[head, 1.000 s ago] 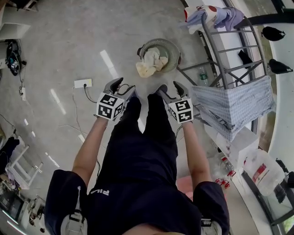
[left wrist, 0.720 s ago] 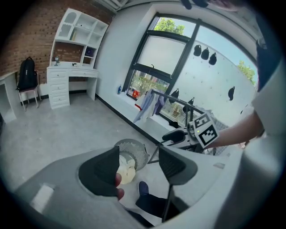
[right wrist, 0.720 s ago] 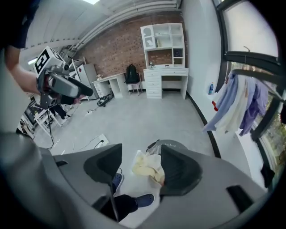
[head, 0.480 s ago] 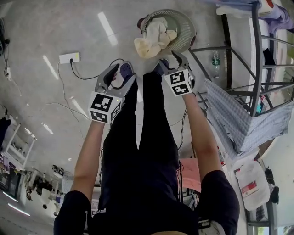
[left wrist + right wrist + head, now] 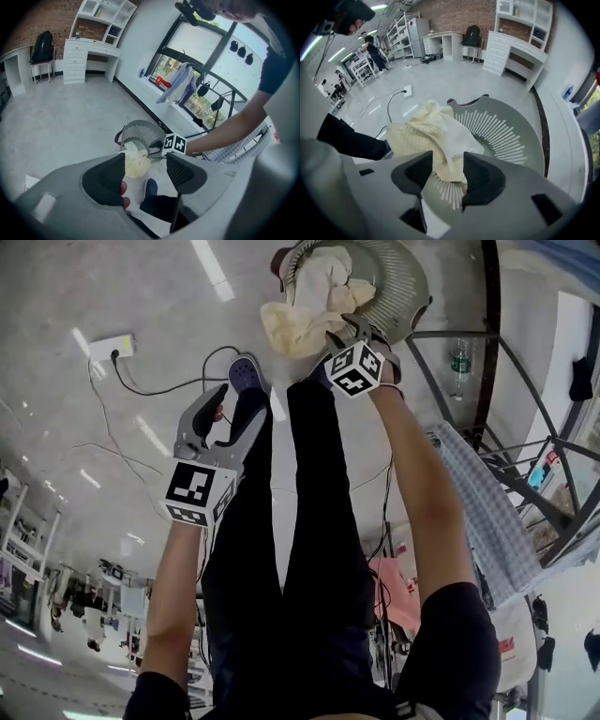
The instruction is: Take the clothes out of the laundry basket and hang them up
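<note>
Now right claw [image 5: 449,165] half-open, mid-closing, cream cloth [image 5: 431,133] between its jaws.

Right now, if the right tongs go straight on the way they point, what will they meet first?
The pale yellow cloth draped over the laundry basket rim. It lies between the right tongs, which have just been closing; whether they touch it is unclear.

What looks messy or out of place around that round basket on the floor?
The cream cloth is not lying inside the laundry basket: it spills over the rim, with a fold drooping outside. A white power strip and its cable also lie loose on the floor nearby.
</note>
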A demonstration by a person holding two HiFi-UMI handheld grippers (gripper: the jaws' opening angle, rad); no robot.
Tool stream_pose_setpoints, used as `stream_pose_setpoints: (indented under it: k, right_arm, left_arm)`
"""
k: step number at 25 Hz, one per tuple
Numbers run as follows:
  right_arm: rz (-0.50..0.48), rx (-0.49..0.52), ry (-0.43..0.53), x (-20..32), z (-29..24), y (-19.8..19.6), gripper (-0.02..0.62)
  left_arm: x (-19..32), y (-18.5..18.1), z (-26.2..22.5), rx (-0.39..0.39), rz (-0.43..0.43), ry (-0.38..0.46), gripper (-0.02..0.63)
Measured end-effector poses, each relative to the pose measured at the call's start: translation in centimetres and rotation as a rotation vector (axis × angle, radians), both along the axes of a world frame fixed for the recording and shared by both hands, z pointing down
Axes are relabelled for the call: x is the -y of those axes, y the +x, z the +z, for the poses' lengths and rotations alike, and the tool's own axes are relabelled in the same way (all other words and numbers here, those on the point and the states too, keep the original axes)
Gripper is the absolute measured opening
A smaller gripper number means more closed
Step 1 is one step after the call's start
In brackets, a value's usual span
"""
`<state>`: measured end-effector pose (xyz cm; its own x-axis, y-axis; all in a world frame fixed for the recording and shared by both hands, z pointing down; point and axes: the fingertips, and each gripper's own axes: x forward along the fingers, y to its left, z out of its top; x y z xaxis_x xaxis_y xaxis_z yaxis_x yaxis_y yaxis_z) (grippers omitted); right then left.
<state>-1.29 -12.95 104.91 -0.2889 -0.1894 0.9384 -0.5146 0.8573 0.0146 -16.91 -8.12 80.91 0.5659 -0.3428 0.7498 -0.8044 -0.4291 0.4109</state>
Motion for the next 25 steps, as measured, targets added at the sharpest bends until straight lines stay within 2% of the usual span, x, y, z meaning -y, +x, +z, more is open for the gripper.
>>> stream_pose_setpoints:
  k: [2,3,7,10,12,13,14,20,25]
  right_arm:
    - [-0.026,-0.017,-0.021,0.1,2.0,0.4,0.202]
    - [-0.036,-0.023,-0.029,0.2,2.9,0.6,0.177]
    - [-0.099,-0.057,-0.062,0.1,5.6,1.0,0.175]
    - [-0.111,-0.064,-0.070,0.2,7.0,0.9,0.169]
    - [-0.120,-0.067,-0.048,0.3,7.4,0.8,0.115]
    - [-0.125,-0.069,-0.030,0.4,7.5,0.8,0.055]
    - [-0.127,-0.069,-0.017,0.4,7.4,0.8,0.012]
    - [-0.102,-0.043,-0.013,-0.7,5.4,1.2,0.009]
    - [-0.077,-0.033,-0.009,-1.9,-0.4,2.9,0.009]
  left_arm:
    - [0.1,0.1,1.2,-0.006,-0.020,-0.011,0.265]
    - [0.2,0.1,1.7,-0.010,-0.028,-0.015,0.264]
    - [0.4,0.3,3.2,-0.017,-0.058,-0.036,0.265]
    - [0.3,0.4,4.4,-0.015,-0.071,-0.050,0.264]
    - [0.2,0.5,5.2,-0.010,-0.075,-0.057,0.264]
    - [0.2,0.5,5.5,-0.008,-0.077,-0.062,0.264]
    - [0.2,0.4,5.9,-0.006,-0.078,-0.067,0.264]
    - [0.4,-0.2,6.4,0.010,-0.089,-0.082,0.264]
    - [0.2,0.3,5.8,0.005,-0.067,-0.082,0.264]
